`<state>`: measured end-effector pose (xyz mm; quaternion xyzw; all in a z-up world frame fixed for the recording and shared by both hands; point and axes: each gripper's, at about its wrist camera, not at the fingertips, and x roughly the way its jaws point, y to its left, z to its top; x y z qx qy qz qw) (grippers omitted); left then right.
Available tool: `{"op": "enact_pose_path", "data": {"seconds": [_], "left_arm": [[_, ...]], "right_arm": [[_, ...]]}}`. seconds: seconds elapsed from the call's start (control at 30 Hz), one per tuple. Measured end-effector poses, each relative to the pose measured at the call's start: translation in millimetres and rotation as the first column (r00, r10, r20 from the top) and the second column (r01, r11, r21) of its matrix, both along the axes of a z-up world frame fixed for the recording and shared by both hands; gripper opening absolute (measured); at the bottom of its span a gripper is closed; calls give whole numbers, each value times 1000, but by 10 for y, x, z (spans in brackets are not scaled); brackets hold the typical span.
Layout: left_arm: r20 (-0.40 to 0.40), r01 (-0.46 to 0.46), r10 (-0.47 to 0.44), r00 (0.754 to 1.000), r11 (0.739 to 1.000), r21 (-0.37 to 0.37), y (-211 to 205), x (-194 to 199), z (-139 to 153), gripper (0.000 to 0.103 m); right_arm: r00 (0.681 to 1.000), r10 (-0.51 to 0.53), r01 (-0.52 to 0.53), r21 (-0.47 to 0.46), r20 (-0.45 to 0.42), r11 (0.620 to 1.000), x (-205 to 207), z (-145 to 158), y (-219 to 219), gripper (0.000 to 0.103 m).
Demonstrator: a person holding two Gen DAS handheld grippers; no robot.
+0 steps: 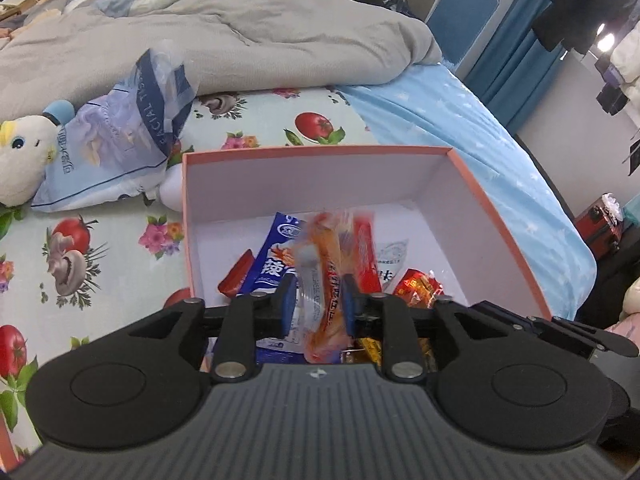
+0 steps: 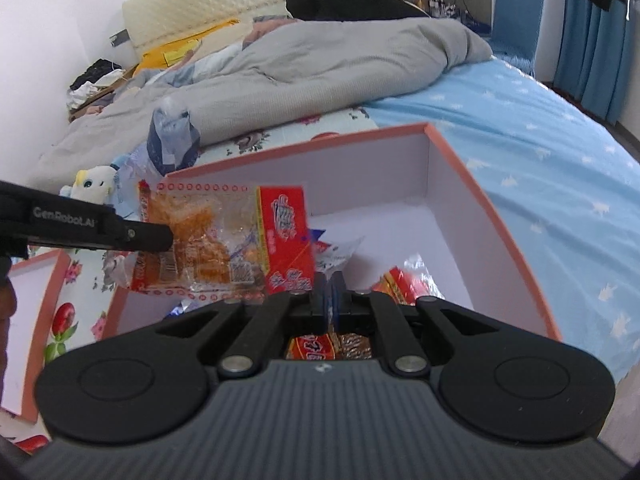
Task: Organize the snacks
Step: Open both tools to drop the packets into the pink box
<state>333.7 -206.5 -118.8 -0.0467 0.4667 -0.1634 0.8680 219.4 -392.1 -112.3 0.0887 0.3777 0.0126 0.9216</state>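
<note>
The left tool (image 1: pixel 318 300) holds an orange snack packet (image 1: pixel 324 280) upright over the box (image 1: pixel 500 216); the right tool (image 2: pixel 331 300) pinches a clear wrapper (image 2: pixel 336 256).

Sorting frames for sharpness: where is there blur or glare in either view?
Left wrist: the orange snack packet in the left gripper is motion-blurred; the box is sharp; a bright light flares upper right. Right wrist: the packet is sharp.
</note>
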Motion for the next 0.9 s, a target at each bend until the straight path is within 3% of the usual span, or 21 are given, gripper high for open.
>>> {"op": "enact_pose_path", "data": {"seconds": [0.03, 0.1, 0.4, 0.63, 0.9], "left_arm": [[6, -4, 4, 1000, 1000, 2, 13, -2, 21, 47], [27, -18, 18, 999, 1000, 12, 40, -11, 76, 59], [142, 28, -26, 990, 999, -16, 165, -241, 665, 59], [303, 30, -12, 953, 998, -54, 377, -635, 1337, 59], [391, 65, -26, 920, 994, -88, 494, -1257, 1683, 59]], "right_arm": [[1000, 0, 0, 3, 2, 1000, -10, 11, -1, 6], [1000, 3, -3, 2, 13, 1000, -22, 53, 4, 6], [993, -4, 0, 30, 120, 1000, -187, 528, 36, 6], [970, 3, -9, 25, 244, 1000, -451, 1103, 171, 6], [941, 5, -6, 2, 338, 1000, -936, 1470, 306, 6]]}}
